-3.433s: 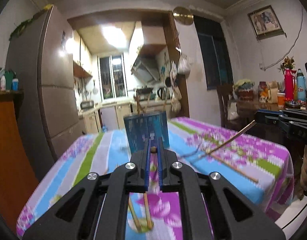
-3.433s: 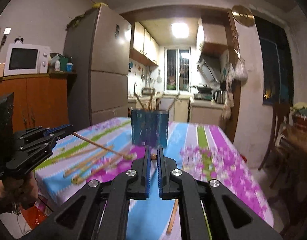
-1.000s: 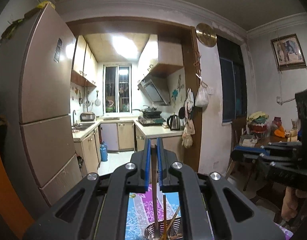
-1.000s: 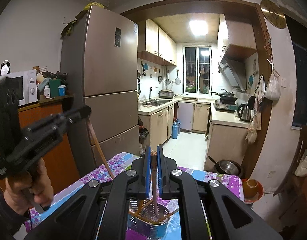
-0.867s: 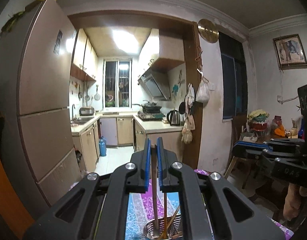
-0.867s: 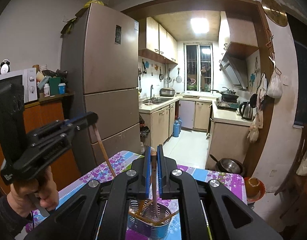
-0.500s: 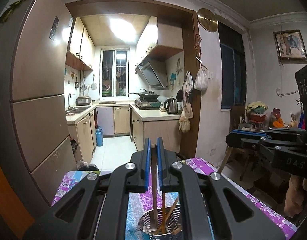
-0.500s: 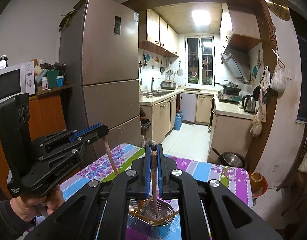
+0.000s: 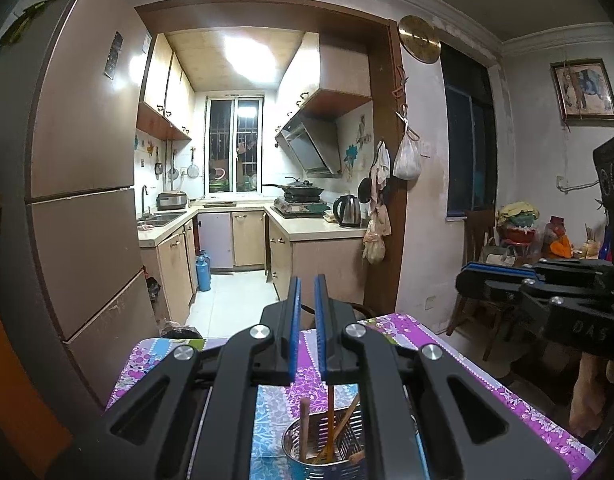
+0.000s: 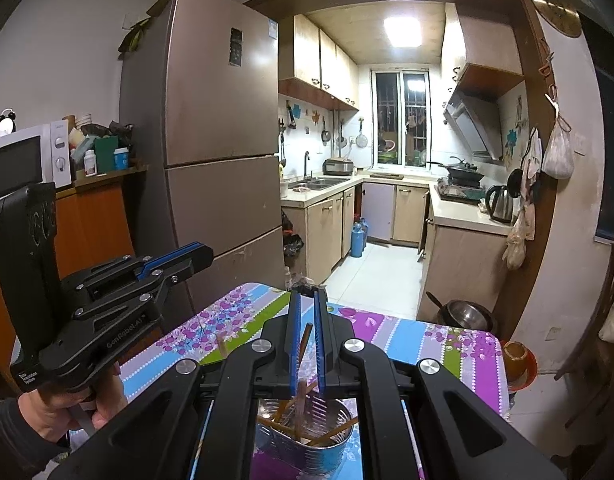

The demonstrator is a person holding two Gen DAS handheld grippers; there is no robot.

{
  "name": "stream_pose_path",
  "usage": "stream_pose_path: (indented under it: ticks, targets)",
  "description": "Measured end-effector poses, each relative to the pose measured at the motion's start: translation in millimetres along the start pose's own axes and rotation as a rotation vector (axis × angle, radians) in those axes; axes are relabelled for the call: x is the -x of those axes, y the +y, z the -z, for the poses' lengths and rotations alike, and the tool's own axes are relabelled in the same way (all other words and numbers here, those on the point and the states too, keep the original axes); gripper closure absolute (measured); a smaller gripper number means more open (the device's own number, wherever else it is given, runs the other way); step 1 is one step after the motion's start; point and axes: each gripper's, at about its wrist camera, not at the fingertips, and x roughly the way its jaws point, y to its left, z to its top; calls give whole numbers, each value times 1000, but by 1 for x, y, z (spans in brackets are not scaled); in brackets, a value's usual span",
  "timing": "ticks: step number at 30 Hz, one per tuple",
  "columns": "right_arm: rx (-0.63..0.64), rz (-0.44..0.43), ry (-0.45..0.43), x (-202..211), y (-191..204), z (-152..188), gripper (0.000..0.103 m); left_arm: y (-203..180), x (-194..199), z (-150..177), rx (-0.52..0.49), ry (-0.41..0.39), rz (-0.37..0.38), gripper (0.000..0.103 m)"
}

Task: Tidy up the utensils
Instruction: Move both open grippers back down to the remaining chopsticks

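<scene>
A perforated metal holder with several wooden chopsticks stands on the flowered tablecloth right under both grippers. My left gripper has its jaws almost together with nothing between them. One chopstick stands loose in the holder below it. My right gripper is shut on another chopstick. That one leans between the pads, and its lower end reaches into the holder.
The table ends just beyond the holder, toward the kitchen doorway. A tall fridge stands at the left, with a microwave on an orange cabinet beside it. A metal bowl sits on the floor at the right. A person's hand holds the left gripper.
Both grippers came down over the holder. The left chopstick slid out of the jaws and now stands in the holder. The right chopstick sank lower and tilted between the pads.
</scene>
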Motion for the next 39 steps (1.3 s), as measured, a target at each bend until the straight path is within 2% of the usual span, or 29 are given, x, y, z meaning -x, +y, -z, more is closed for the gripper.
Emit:
stream_pose_path:
  ticks: [3,5,7,9,13,17,19,22,23,25,27,33,36,39]
  targets:
    - [-1,7,-30,21,4,0,95,-2,15,-2,0,-15,-3,97]
    - [5,5,-58,41,9,3,88,-2,34,-3,-19,-35,-10,92]
    - [26,0,-103,73,23,14,75,0,61,0,-36,-65,-18,69]
    - [38,-16,-132,101,38,35,71,3,95,8,-51,-92,-27,56]
    - [35,-56,-119,137,76,109,69,10,153,41,-97,-104,-52,46]
    - [-4,-79,-15,137,116,201,69,23,195,93,-98,-53,-82,46]
    - [-54,-99,42,133,129,239,69,30,210,129,-89,-4,-99,46]
    - [-77,-75,95,130,148,282,69,46,219,176,-48,91,-116,46]
    - [-89,-73,103,130,150,289,69,50,221,190,-36,117,-121,46]
    - [-115,-51,119,133,152,305,69,54,225,212,-1,169,-77,46]
    - [-119,-25,127,138,154,315,69,48,228,231,-28,209,-45,46]
    - [-132,14,167,144,147,335,69,25,216,273,-45,321,61,66]
    - [-137,26,171,145,145,337,69,11,211,284,-46,348,90,74]
    - [-131,33,169,146,142,336,69,2,214,299,-72,361,87,82]
